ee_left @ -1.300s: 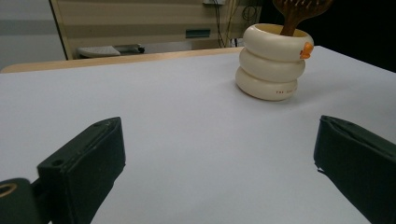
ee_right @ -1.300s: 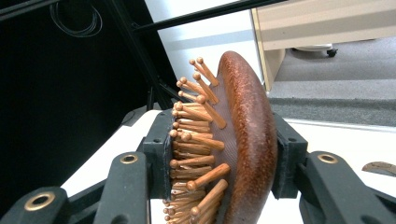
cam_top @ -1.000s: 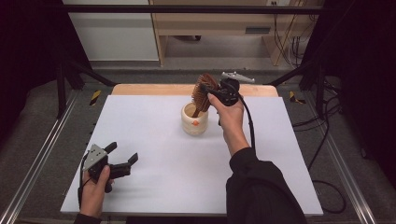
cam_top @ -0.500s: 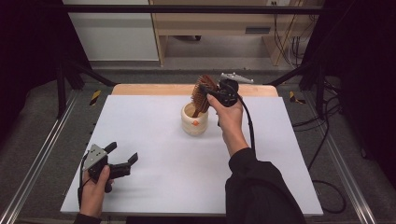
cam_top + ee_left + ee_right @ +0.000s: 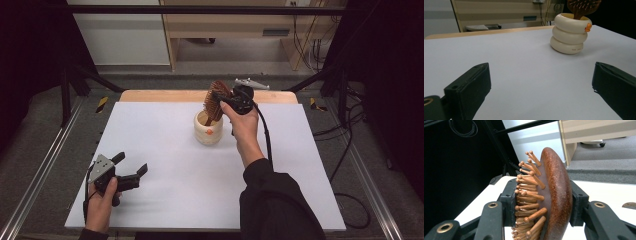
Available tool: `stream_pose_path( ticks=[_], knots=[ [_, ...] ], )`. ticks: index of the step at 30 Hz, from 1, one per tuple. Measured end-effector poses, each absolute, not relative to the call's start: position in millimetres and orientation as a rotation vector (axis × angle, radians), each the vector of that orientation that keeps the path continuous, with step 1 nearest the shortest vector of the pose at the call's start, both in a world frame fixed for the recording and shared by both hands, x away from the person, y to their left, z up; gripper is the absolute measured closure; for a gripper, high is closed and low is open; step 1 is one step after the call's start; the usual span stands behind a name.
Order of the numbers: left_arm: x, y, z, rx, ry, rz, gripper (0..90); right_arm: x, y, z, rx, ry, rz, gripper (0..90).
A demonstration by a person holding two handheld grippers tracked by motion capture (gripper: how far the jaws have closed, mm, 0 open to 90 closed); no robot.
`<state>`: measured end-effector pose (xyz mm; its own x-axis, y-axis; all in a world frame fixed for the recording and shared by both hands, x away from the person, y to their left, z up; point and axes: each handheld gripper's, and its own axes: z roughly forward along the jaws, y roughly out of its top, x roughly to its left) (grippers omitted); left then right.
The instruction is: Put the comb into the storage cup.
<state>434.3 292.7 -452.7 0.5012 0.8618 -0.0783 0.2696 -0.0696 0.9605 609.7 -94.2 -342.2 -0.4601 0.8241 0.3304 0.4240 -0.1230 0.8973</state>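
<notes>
Right gripper (image 5: 216, 100) is clamped on the head of the wooden hairbrush (image 5: 216, 102) — in the right gripper view one jaw presses the bristle side, the other the smooth brown back (image 5: 556, 195). The brush stands roughly upright with its lower end inside the cream ring-shaped cup (image 5: 208, 131), which sits near the far middle of the white table (image 5: 165, 125) (small orange mark on the cup's rim, seen in the left gripper view (image 5: 588, 26)). Left gripper (image 5: 131, 172) rests at the near left of the table in the person's left hand (image 5: 100, 202), jaws spread wide with nothing between them — well apart from the cup.
</notes>
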Motion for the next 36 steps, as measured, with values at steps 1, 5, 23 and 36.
stream_pose_path(
  ticks=[1, 5, 23, 36],
  knots=[
    [434.2, 292.7, -452.7, 1.612, 0.992, 0.653, 2.2, 609.7, -94.0, -342.4, 1.386, 1.807, 1.607, 51.7],
    [434.2, 292.8, -452.6, 1.611, 0.991, 0.653, 2.2, 610.2, -94.0, -343.0, 1.395, 1.805, 1.606, 51.7],
    [434.2, 292.5, -452.7, 1.612, 0.990, 0.653, 2.2, 611.8, -93.1, -345.2, 1.400, 1.805, 1.603, 51.6],
    [434.2, 292.5, -452.6, 1.614, 0.988, 0.651, 2.2, 612.6, -92.9, -346.0, 1.409, 1.803, 1.610, 51.5]
  ],
)
